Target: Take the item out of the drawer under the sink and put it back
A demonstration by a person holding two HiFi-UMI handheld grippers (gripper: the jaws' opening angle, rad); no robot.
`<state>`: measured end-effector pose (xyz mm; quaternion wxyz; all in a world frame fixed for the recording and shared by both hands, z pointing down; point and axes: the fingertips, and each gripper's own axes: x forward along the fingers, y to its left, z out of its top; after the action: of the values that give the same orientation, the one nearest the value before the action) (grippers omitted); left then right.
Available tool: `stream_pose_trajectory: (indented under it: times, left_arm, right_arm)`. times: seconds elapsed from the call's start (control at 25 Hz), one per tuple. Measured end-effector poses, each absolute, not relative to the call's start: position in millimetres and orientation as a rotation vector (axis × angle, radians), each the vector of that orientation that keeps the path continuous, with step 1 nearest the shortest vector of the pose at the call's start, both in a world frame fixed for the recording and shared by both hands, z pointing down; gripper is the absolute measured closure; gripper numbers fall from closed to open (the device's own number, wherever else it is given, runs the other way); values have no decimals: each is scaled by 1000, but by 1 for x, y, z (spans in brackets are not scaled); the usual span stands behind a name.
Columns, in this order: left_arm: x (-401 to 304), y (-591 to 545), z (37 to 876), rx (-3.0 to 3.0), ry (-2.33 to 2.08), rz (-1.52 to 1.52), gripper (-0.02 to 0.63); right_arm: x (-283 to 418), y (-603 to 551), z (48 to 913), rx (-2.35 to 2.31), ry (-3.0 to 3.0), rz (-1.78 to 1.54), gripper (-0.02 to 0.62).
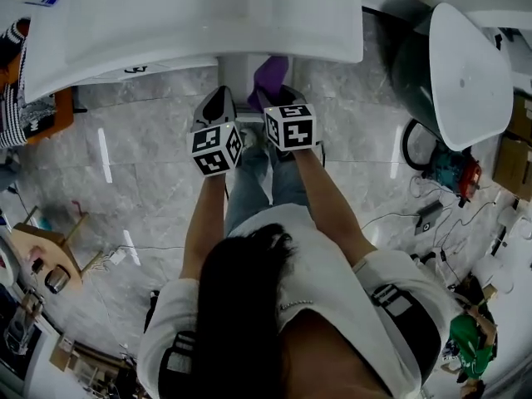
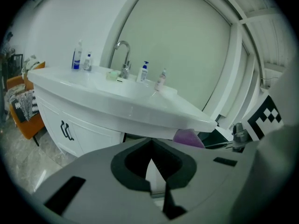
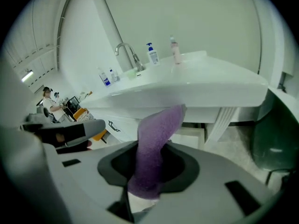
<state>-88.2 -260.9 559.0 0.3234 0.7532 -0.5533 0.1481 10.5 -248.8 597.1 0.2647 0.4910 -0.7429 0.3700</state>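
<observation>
Under sink [image 1: 291, 32] | right gripper [image 3: 142, 192] grips 1 purple item [image 3: 156, 139], perhaps cloth

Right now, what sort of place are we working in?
Likely a staged bathroom or showroom: a wide white ceramic washbasin with a curved chrome tap, a white vanity cabinet beneath, and loose black cables on the grey marble-look floor.

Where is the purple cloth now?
In the right gripper view, the purple cloth is clamped by the right gripper, its free end near the sink rim.
</observation>
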Motion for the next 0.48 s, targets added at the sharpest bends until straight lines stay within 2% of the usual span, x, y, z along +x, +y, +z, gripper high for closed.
stream_pose_trajectory:
  times: [0.48]
  left_arm:
    - [-57,-234,497,2127,-1405,325,603]
  right_arm:
    - [36,-231,501,1488,-2151,783,466]
